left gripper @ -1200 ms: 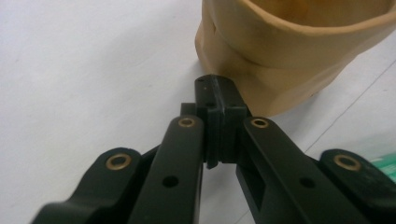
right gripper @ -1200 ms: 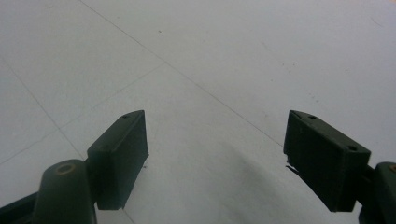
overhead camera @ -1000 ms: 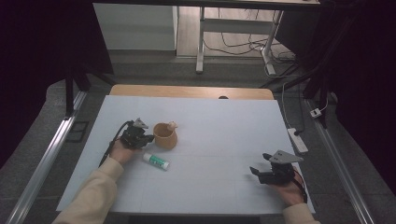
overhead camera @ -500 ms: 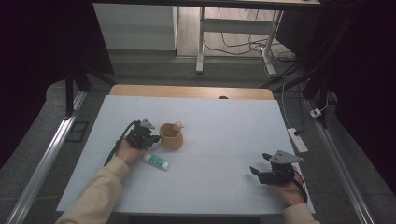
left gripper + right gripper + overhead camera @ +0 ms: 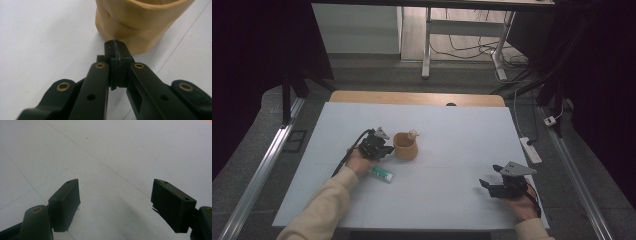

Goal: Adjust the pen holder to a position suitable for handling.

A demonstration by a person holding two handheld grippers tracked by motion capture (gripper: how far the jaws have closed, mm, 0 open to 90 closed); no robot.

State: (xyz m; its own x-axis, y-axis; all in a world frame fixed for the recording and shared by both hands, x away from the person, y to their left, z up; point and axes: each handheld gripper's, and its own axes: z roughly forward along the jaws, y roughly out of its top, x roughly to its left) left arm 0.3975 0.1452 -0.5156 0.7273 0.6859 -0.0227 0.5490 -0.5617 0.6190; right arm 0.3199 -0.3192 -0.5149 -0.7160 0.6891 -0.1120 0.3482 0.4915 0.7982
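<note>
Closed left gripper [image 5: 384, 148] nudging a tan cup [image 5: 405, 145] across the white worktop [image 5: 452, 130].

The step in hand looks like a push: in the left gripper view the fingers [image 5: 117, 53] are pressed together with nothing between them, their tip right at the foot of the cup's near wall, touching or just short of it. The cup stands upright near the middle of the worktop, with a small pale knob [image 5: 413, 133] at its far rim. The next move probably calls for a low, steady push, so the cup slides rather than tips. The right gripper [image 5: 490, 184] rests well apart near the front right corner, its fingers [image 5: 65, 203] spread wide over bare worktop. Count: one cup, one small white tube with a green end [image 5: 381, 173] lying beside the left hand, two grippers.
</note>
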